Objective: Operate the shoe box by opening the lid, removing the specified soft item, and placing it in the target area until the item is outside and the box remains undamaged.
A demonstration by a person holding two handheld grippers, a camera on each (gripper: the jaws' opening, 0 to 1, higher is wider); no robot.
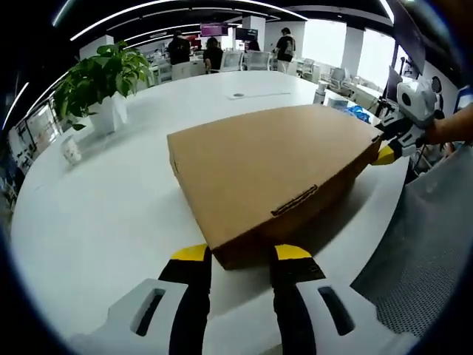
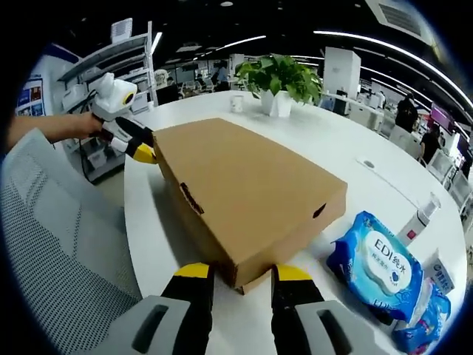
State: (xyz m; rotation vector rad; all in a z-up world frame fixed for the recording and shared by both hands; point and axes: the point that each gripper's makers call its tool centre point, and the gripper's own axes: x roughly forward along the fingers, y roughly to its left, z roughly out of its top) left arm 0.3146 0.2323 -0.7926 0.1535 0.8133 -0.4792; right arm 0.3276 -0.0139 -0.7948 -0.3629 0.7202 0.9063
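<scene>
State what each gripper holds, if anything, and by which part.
Both grippers, left and right, sit at opposite end corners of the closed box; whether either grips it cannot be told.

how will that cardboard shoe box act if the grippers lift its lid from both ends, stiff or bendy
The shoe box looks like thin plain cardboard, so its wide flat lid would probably flex somewhat if lifted unevenly. The left gripper and right gripper sit at opposite ends, which should keep it level. On the smooth white table the box may slide rather than tip.

Shoe box (image 1: 273, 174) contents hidden
</scene>
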